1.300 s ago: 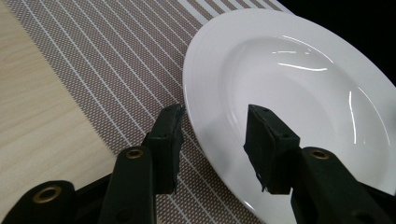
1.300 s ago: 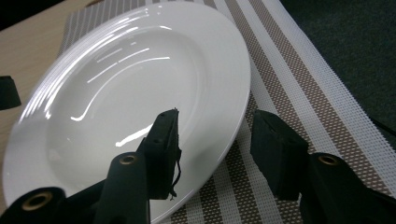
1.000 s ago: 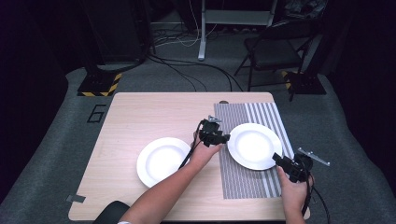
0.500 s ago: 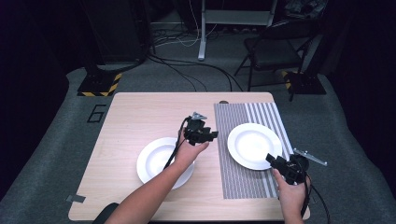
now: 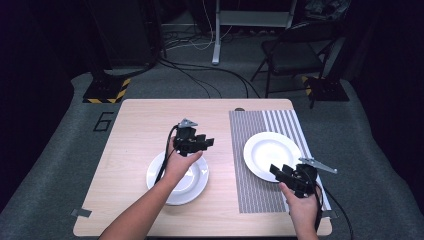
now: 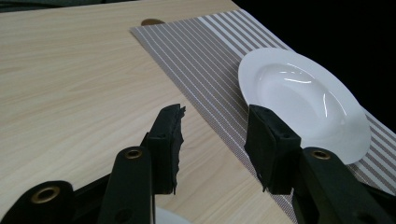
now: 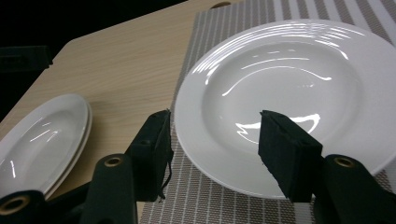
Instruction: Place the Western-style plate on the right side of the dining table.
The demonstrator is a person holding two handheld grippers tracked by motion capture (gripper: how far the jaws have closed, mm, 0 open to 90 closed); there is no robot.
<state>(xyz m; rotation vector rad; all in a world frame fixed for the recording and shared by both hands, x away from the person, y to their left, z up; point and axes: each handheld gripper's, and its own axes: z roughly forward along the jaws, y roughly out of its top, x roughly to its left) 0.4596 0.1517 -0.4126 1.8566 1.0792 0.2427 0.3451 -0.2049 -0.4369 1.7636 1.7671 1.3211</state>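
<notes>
A white deep plate [image 5: 272, 150] lies on the striped placemat [image 5: 255, 195] at the table's right. A stack of two white plates [image 5: 187, 187] sits on the bare wood left of the mat. My left gripper [image 5: 204, 142] hovers over the stack's far edge, pointing right toward the mat plate [image 6: 303, 102]. It [image 6: 215, 116] is open with nothing between its jaws. My right gripper [image 5: 280, 172] is at the mat plate's near rim. Its jaws [image 7: 212, 121] have just been opening and stand apart, with the plate [image 7: 289, 93] just ahead, untouched. The stack [image 7: 42, 135] lies to its left.
The wooden table [image 5: 135, 130] has bare wood at its left and far side. A small brown round insert [image 5: 239, 109] sits at the far edge beside the mat. Beyond the table stand a black chair [image 5: 295, 55], floor cables [image 5: 200, 75] and a hazard-striped base [image 5: 105, 92].
My left gripper has drawn away from the mat plate's left rim, moving left and up over the stack. My right gripper has pulled back toward the table's front edge. The mat plate stays put.
</notes>
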